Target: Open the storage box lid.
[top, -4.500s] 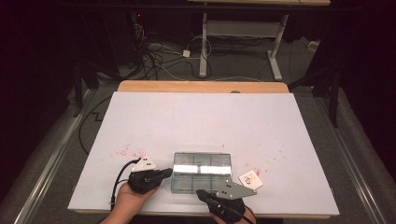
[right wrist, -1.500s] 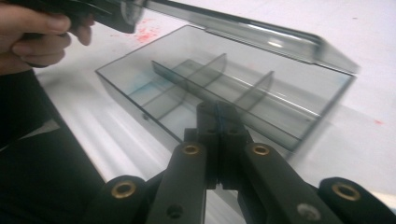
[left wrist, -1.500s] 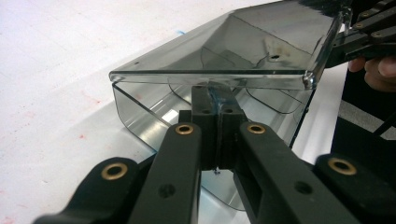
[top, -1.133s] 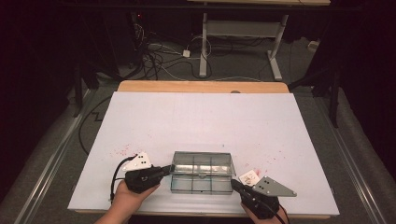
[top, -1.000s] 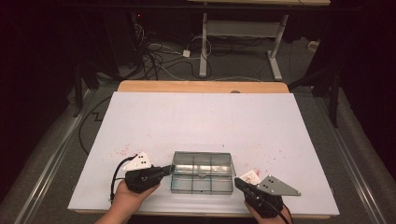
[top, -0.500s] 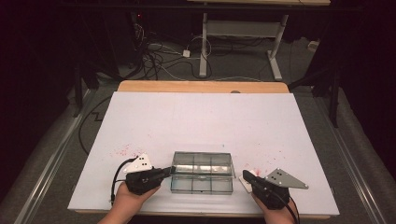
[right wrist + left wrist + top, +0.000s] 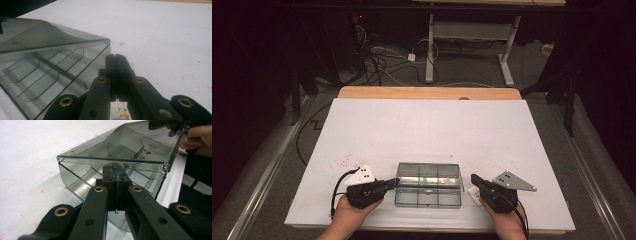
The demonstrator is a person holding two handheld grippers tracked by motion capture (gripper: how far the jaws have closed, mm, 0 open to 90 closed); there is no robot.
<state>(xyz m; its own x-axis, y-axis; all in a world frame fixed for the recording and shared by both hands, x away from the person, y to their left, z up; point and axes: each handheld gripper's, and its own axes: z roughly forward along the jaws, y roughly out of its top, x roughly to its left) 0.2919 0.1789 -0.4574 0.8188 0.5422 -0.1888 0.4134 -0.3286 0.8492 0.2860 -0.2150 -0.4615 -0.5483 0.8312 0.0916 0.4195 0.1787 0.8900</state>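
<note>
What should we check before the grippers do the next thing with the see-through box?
1. Left hand-held gripper pinching the box wall: ok.
2. Lid lifted a bit: ok, it stands ajar.
3. Right hand-held gripper holding something: not ok, shut with nothing in it, beside the box.
4. Small card clear of the right hand-held gripper: cannot tell.
5. Box well inside the table edge: ok.
</note>
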